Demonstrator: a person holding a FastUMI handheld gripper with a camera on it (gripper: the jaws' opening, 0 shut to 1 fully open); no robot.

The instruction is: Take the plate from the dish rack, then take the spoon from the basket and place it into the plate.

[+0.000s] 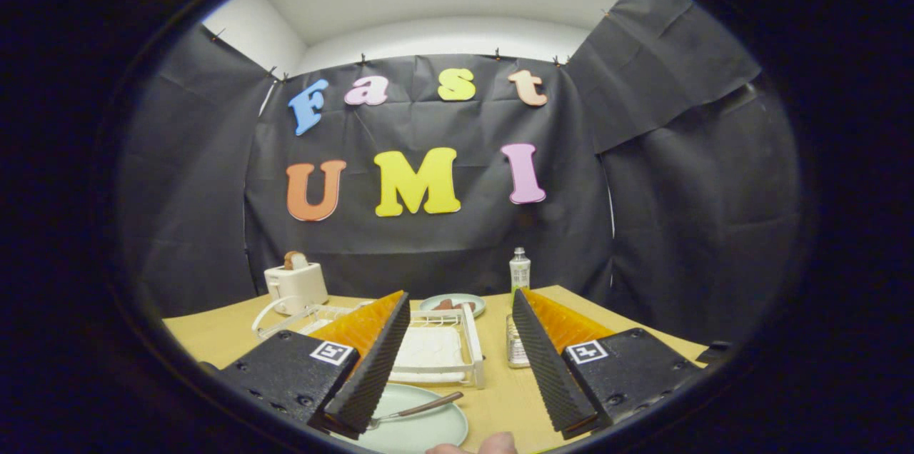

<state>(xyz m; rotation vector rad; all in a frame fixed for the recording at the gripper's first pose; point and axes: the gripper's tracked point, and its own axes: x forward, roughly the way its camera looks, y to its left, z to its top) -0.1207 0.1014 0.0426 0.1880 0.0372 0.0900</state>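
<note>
The tongs (457, 361) stand wide apart, gripping nothing. Just below and between their fingers the plate (418, 425) lies flat on the table (500, 397), with the spoon (418, 410) resting in it, handle over the rim. Beyond sits the white rack (443, 350). Judging by this, both steps look done; the next move is only to draw back. A bottle (520, 270) stands behind, its label too small to read.

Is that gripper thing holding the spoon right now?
No: the gripper fingers stand wide apart and empty, while the spoon lies in the green plate near them.
</note>
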